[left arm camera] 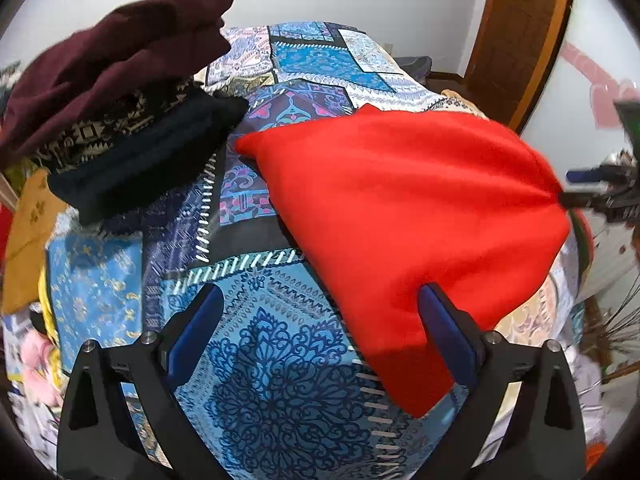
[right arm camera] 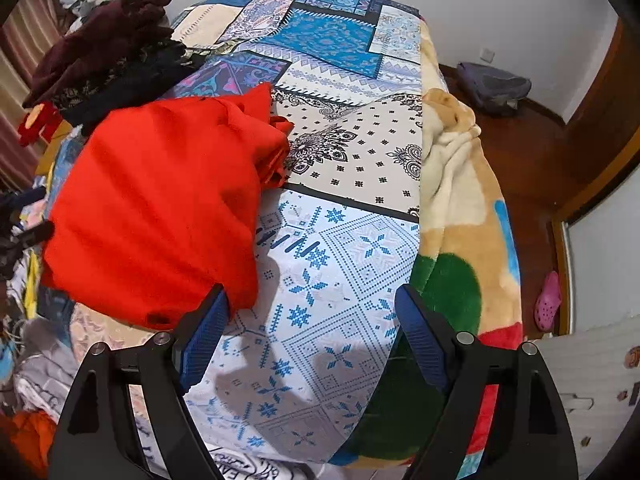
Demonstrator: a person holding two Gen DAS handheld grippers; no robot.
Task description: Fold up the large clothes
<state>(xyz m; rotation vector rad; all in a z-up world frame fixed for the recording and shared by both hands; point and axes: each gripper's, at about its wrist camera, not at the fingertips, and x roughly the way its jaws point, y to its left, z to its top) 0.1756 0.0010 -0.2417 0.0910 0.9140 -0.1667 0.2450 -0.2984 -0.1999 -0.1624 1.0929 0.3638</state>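
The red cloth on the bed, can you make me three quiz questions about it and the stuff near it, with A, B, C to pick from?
1. Where is the red cloth?
A. on the patterned bedspread
B. on the floor
C. hanging on the door

2. What colour is the top garment of the folded pile?
A. green
B. white
C. dark maroon

3. How are the left gripper fingers?
A. pinched shut on the red cloth
B. spread open
C. holding a shoe

Answers:
1. A, it lies on the blue patchwork cover.
2. C, maroon sits above the black layers.
3. B, a wide gap shows bedspread between them.
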